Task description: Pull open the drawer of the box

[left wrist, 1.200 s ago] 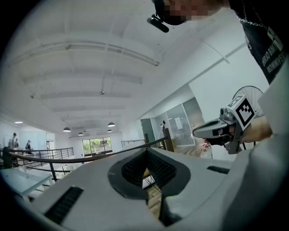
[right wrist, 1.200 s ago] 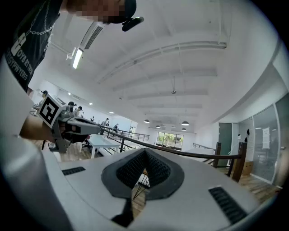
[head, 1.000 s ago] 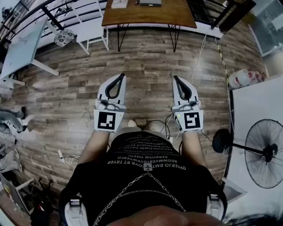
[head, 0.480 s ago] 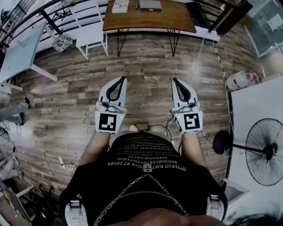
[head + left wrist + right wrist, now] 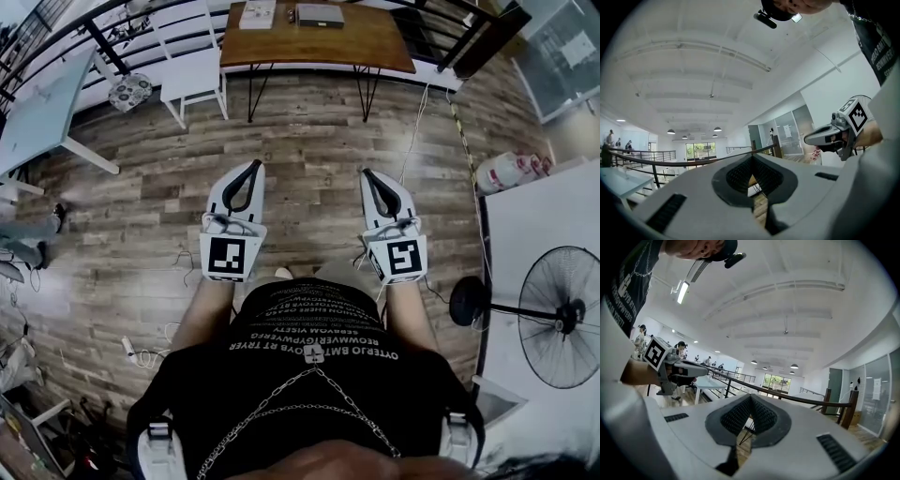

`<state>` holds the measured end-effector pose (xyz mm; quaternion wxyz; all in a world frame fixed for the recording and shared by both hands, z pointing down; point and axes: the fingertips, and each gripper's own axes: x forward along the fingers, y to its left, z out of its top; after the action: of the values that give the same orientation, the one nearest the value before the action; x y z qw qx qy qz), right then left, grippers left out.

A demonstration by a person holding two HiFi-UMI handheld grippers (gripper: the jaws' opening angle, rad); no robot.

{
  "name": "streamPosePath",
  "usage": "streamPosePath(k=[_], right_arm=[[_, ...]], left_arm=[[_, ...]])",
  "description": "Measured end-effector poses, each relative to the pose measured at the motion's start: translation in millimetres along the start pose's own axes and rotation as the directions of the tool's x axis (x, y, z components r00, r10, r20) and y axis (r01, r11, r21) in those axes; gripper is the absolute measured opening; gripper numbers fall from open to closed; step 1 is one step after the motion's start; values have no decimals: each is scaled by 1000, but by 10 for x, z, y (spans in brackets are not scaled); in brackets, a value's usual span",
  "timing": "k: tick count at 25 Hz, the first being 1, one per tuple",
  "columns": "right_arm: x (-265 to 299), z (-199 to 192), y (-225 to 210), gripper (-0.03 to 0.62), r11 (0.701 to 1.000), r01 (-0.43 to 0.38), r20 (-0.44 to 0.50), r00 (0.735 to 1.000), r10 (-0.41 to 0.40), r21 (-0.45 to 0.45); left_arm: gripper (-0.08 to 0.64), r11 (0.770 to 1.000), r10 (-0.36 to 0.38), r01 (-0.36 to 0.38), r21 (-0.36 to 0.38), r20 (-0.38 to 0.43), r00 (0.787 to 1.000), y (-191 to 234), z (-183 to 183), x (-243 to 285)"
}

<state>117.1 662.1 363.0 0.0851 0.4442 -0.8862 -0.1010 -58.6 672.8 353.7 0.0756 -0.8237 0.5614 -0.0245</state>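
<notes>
Since a second ago, the wooden table point(image 5: 375, 47) has slid lower in the head view, drawing nearer across the plank floor point(image 5: 309, 131). On its far edge sit a pale box point(image 5: 256, 13) and a grey box point(image 5: 320, 14); which one has the drawer I cannot tell. My left gripper point(image 5: 251, 167) and right gripper point(image 5: 367, 174) point level toward them, well short of the table, each with jaws pressed together on nothing.
</notes>
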Motion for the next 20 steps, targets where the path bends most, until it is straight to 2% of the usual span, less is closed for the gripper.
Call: streamPosePath(k=[9,12,20], right_arm=[[-96,-85,-75,-6,1000,19,14,1000,-20,21],[-99,-225,-147,84,999,-8,-14,1000,9,54],[174,-449,-589,153,994,-32,-16,999,34,105]], left_arm=[[5,999,-44,44,-30,-28,999,-170,-204,72],[5,998,-61,60,-29,-37,997,-270,-239,181],[5,999,-43,41,-31,-91,995,-283,-307,618]])
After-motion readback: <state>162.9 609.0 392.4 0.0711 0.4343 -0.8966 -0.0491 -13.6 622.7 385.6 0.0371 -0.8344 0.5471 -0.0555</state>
